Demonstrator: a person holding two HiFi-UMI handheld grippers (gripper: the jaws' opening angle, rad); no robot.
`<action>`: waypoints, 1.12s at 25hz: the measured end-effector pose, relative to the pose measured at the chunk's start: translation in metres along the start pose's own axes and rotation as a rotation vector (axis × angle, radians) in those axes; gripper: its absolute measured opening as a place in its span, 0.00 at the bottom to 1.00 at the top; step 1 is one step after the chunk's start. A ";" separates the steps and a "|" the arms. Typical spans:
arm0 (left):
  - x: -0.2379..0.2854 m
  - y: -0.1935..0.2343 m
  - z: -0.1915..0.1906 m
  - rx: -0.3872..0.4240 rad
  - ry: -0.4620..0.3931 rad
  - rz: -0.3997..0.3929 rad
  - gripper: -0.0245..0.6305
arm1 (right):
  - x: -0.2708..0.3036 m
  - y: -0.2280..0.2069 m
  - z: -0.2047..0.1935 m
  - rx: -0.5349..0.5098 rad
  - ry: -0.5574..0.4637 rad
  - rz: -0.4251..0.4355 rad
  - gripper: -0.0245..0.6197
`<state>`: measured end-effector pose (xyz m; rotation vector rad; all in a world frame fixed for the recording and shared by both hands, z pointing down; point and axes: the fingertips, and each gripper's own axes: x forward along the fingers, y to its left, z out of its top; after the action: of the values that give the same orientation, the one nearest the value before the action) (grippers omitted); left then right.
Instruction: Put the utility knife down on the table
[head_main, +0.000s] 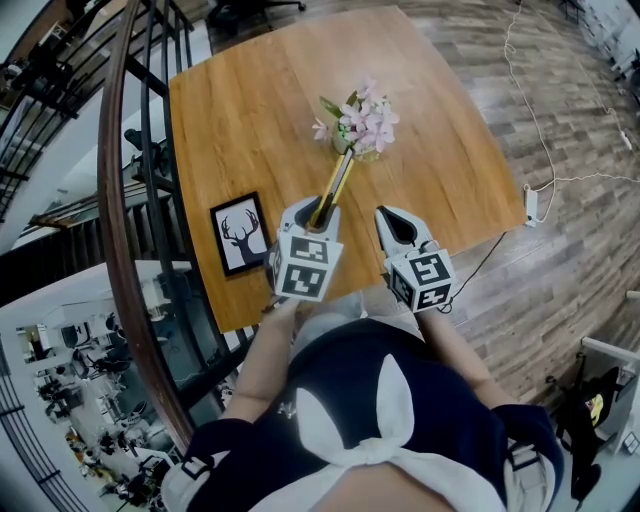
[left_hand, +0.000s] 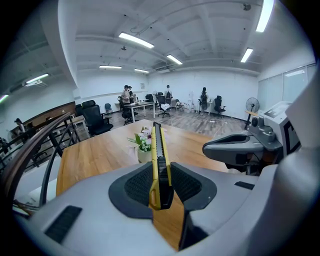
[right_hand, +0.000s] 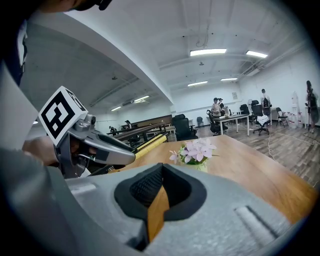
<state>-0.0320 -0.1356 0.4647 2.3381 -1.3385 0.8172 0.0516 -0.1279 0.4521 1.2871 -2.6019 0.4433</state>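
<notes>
The left tongs (left_hand: 160, 172) grip the rear of the utility knife (left_hand: 158, 150) firmly, and its body projects forward toward the flower vase (head_main: 360, 128), apparently clear of the tabletop (head_main: 250, 110); the right tongs (right_hand: 161, 172) are closed together and hold nothing. Lower the left tongs until the knife lies flat along bare wood short of the vase and beside the framed deer picture (head_main: 241, 234), then part the pads only once it rests. Count: one knife, one vase, one picture, two tongs.
</notes>
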 end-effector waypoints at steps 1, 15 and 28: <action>0.002 0.000 -0.001 -0.003 0.005 -0.003 0.23 | 0.001 -0.001 0.000 0.002 0.003 0.000 0.03; 0.016 0.003 -0.004 0.004 0.021 -0.025 0.23 | 0.015 -0.006 -0.010 0.018 0.033 0.000 0.03; 0.028 0.010 -0.024 -0.005 0.073 -0.050 0.23 | 0.025 -0.012 -0.020 0.033 0.059 -0.018 0.03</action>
<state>-0.0371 -0.1469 0.5004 2.3047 -1.2454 0.8742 0.0475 -0.1458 0.4805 1.2867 -2.5430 0.5155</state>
